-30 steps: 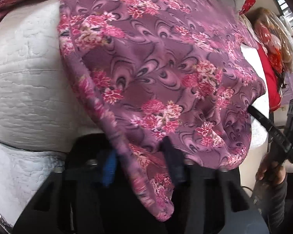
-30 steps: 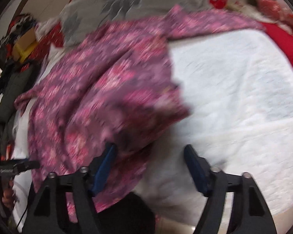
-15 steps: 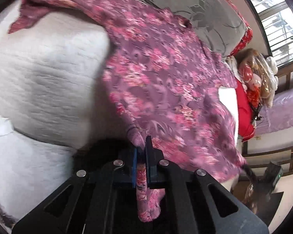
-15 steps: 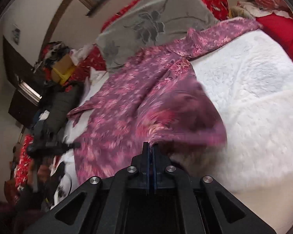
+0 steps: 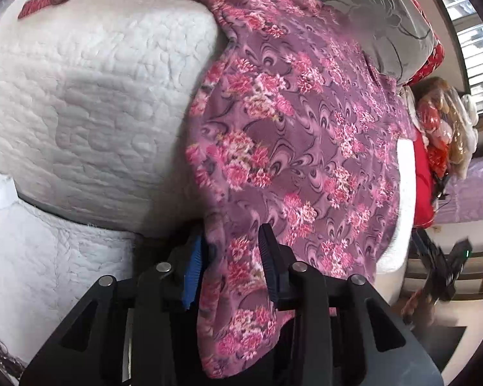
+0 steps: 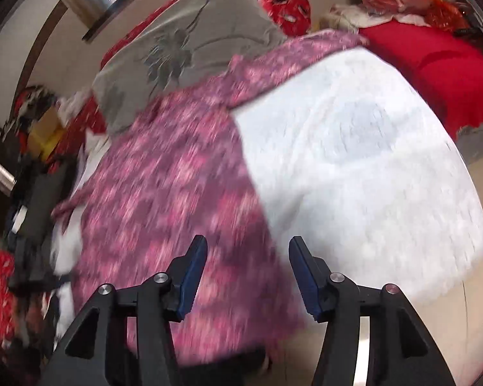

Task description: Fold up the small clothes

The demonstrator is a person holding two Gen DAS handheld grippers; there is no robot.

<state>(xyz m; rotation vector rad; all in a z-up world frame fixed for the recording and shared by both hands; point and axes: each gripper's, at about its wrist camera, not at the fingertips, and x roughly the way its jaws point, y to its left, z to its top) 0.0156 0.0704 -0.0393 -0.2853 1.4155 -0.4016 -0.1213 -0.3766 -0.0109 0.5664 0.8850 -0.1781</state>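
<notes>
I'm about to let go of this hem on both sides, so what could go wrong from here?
1. The hem of the floral garment hangs over the edge of the white quilt; once released it may slide off.
2. Cloth lies between the opening jaws of the left hand-held gripper and could snag.
3. The right hand-held gripper, also opening, gives a blurred view, so the cloth's lie is hard to judge.

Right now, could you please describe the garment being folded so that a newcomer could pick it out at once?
Start from the white quilted bedcover. Lying across it, from the grey flowered pillow down to the near edge, is the purple floral garment. It alone has pink flower clusters on mauve swirls; nearby fabrics are plain white, grey or red.
</notes>
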